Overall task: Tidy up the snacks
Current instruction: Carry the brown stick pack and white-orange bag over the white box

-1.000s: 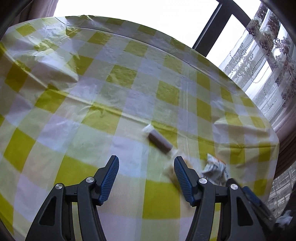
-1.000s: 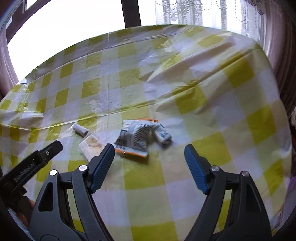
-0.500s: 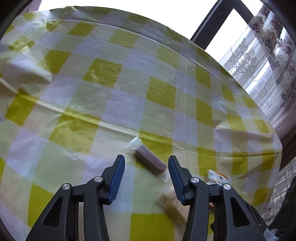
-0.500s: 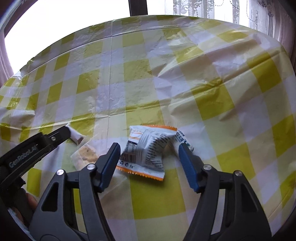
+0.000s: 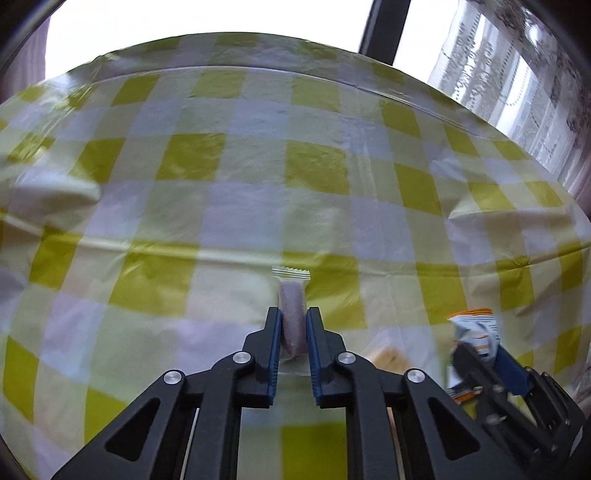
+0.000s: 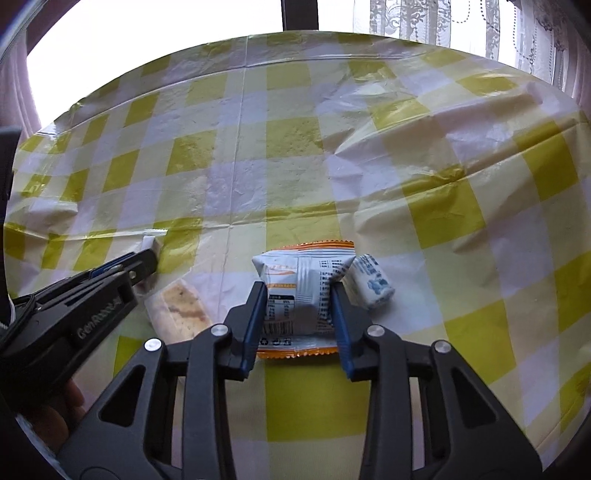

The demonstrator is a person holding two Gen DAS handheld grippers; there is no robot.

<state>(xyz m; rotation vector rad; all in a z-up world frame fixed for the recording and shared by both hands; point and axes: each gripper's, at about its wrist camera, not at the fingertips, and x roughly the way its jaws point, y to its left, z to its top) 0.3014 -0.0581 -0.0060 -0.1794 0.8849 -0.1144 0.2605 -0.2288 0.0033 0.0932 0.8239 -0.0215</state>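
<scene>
A purple snack bar in a clear wrapper lies on the yellow-checked tablecloth, and my left gripper is shut on it. In the right wrist view that gripper comes in from the left, with the bar's white wrapper end showing past its tip. A white and orange snack packet sits between the blue pads of my right gripper. Its jaws are closing and both pads press the packet's sides. The left wrist view shows the packet at the far right.
A small white and blue wrapped sweet lies just right of the packet. A clear-wrapped cracker lies between the two grippers. The creased cloth stretches away to the table's far edge, below a window and a lace curtain.
Both grippers have come down toward the table and closed. The left closed around the purple bar, which now points straight ahead. The right closed around the white and orange packet.
</scene>
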